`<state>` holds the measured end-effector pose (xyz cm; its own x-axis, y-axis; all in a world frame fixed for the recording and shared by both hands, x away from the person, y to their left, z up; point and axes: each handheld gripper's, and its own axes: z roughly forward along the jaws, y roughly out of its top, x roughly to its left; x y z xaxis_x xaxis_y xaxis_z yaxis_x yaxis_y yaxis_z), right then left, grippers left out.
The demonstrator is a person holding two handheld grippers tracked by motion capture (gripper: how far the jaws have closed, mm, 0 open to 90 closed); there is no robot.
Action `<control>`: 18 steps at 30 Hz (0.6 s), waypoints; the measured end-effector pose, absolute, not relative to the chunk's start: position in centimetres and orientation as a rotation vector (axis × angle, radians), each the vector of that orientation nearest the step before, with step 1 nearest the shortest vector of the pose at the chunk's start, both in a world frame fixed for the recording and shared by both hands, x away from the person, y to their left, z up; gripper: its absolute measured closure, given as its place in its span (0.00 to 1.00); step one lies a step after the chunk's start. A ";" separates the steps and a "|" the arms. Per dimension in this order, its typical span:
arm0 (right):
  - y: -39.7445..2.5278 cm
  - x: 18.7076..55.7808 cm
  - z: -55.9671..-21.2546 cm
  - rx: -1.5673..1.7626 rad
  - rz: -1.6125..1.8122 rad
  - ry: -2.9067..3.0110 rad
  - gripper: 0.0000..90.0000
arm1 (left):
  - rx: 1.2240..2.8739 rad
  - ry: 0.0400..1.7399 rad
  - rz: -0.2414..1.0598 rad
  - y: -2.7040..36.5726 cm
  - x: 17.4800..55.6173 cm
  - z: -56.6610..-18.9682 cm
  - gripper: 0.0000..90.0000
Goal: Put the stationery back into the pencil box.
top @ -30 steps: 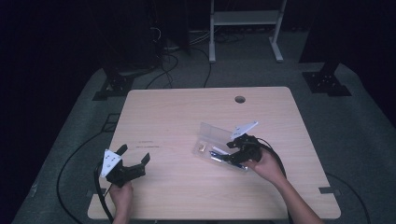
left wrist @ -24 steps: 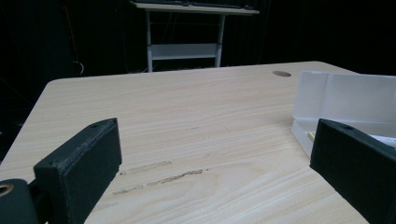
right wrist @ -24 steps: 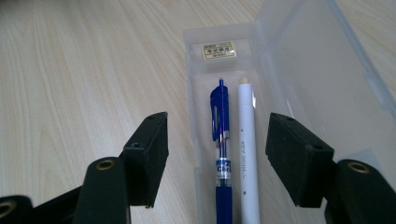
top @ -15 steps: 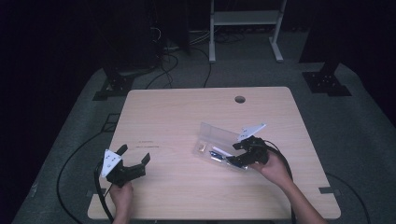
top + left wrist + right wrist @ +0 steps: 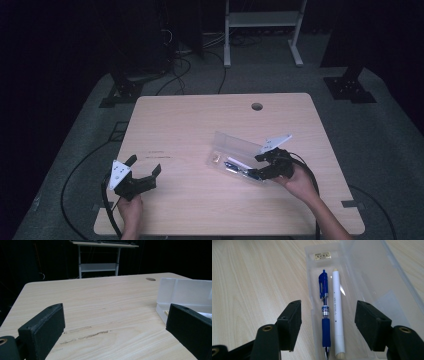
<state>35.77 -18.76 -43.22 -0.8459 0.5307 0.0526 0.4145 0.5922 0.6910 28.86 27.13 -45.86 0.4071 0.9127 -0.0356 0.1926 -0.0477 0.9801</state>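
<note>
A clear plastic pencil case (image 5: 231,146) lies open on the right half of the wooden table (image 5: 200,125), its lid (image 5: 374,272) folded back. Inside it a blue pen (image 5: 323,312) and a white pen (image 5: 337,315) lie side by side. My right gripper (image 5: 257,166) hovers open at the case's near end, one jaw on each side of the two pens (image 5: 329,306). The left gripper (image 5: 145,166) rests open near the table's front left corner, nothing between its jaws (image 5: 115,322); the case (image 5: 182,292) stands off to its right.
A small white label (image 5: 322,255) is stuck at the case's far end. A round cable hole (image 5: 257,106) sits near the table's back edge. Faint scuff marks (image 5: 85,333) cross the wood ahead of the left gripper. A white metal stand (image 5: 260,20) stands beyond the table.
My right gripper has drawn back slightly to the right and toward the person, still open over the case. The left gripper has not moved.
</note>
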 end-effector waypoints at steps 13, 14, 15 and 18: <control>-20.3 35.1 -43.3 0.820 1.106 2.631 0.42 | 1.530 1.025 0.790 27.1 28.9 -45.9 0.01; -20.4 35.1 -43.3 0.823 1.106 2.630 0.42 | 1.531 1.026 0.787 27.1 28.9 -45.9 0.01; -20.5 35.0 -43.4 0.829 1.108 2.631 0.42 | 1.531 1.025 0.788 27.1 28.9 -45.9 0.01; -20.8 34.9 -43.5 0.833 1.105 2.629 0.42 | 1.531 1.023 0.795 27.1 28.9 -45.9 0.01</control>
